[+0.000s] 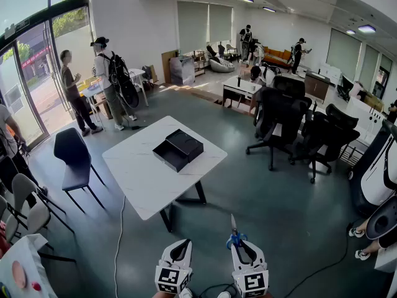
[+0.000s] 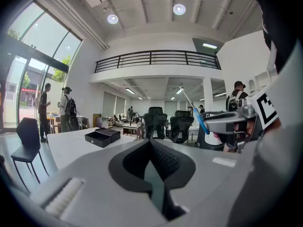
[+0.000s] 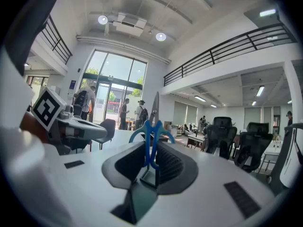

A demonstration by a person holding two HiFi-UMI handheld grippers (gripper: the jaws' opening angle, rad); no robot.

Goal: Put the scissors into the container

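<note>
White square table [image 1: 142, 179] at centre frame carries a black box-shaped container [image 1: 178, 149]; below, the right tool [image 1: 239, 246] pinches blue-handled metal scissors [image 1: 234, 233], the left tool [image 1: 181, 247] sits pressed together.

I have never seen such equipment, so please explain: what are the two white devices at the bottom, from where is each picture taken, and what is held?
No robot: a person holds a tool in each hand, each ending in a two-finger claw. The head view comes from a camera on the person's head; the left gripper view and right gripper view come from cameras on the tools. The right claw grips blue-handled scissors, blades pointing forward. The left claw is closed and empty. Ahead, a white table carries an open black box.
</note>
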